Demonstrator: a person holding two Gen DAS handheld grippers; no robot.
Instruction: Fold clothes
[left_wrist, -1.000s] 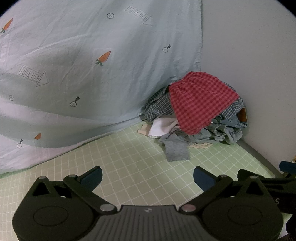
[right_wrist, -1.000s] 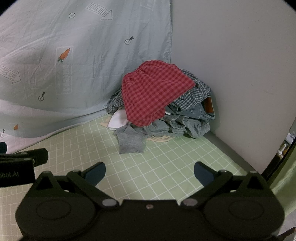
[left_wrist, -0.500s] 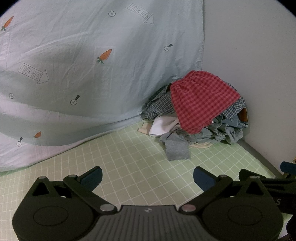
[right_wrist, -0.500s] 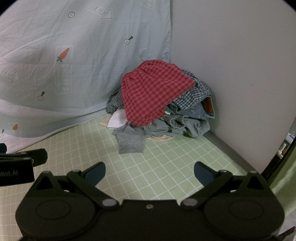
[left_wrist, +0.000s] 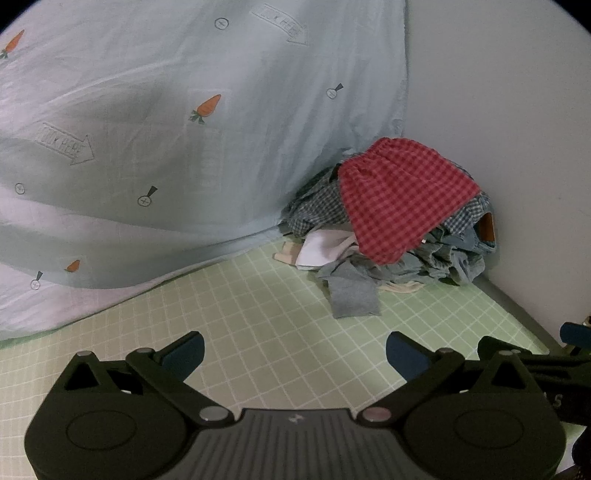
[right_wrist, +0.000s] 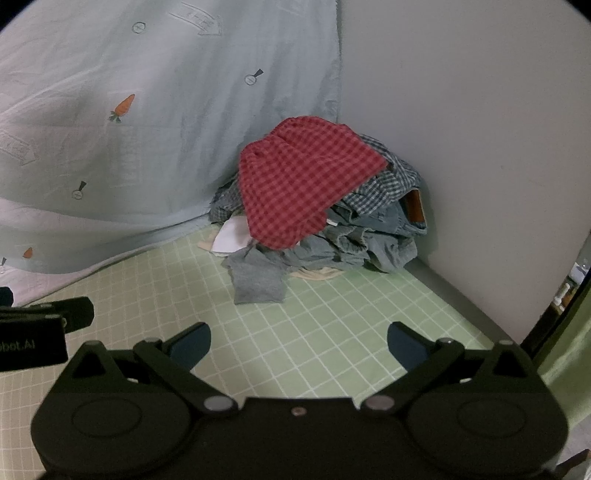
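Two hand-held grippers hover side by side over a pale green grid-patterned mat (left_wrist: 258, 314) covering a bench, both pointed at a heap of unfolded clothes (left_wrist: 399, 229) pushed into the far corner where a plain grey wall (left_wrist: 498, 110) meets a hanging light blue sheet printed with small orange carrots and arrows (left_wrist: 147, 129). Compared with a second ago, the heap sits a little larger and nearer in both views, most clearly from the right, so both grippers appear to be drifting slowly forward; nothing in the heap has shifted. The left gripper (left_wrist: 294, 349) has its fingers spread wide and holds nothing. The right gripper (right_wrist: 298, 341) is likewise wide open and empty. On top of the heap lies a red-and-pink checked cloth garment (right_wrist: 303, 184), draped over blue-and-white checked fabric, denim, something white, and a plain grey knit piece (right_wrist: 258, 278) that spills forward onto the mat. The heap is well apart from both grippers, so folding has not begun; this looks like the approach to pick a first garment.
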